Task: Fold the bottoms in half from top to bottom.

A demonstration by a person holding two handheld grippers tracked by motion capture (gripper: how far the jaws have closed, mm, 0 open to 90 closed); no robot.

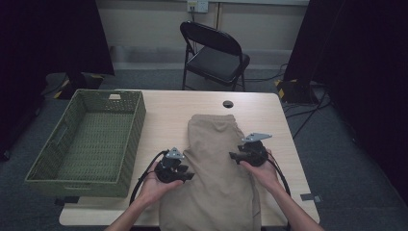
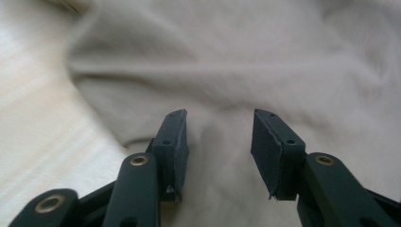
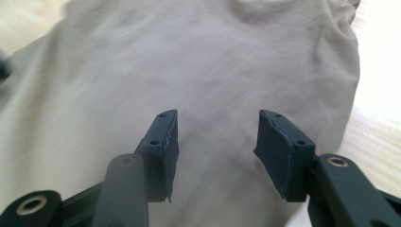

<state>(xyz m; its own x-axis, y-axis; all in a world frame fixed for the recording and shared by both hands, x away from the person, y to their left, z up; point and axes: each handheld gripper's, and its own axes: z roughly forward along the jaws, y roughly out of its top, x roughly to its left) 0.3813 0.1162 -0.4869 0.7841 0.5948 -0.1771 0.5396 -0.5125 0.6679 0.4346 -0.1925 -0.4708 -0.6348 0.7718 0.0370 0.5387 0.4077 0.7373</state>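
Tan trousers [image 1: 216,168] lie lengthwise down the middle of the light wooden bench [image 1: 269,115], waistband at the far end, near end hanging over the edge closest to you. You hold the left gripper [image 1: 188,176] at the garment's left edge and the right gripper [image 1: 233,156] over its right side, both pointing inward; in each gripper view the fingers [image 2: 174,142] are spread with only cloth beneath the gap, nothing pinched. A green woven basket [image 1: 127,144] sits on the bench's left end, and a black folding chair [image 1: 216,50] stands behind the bench.
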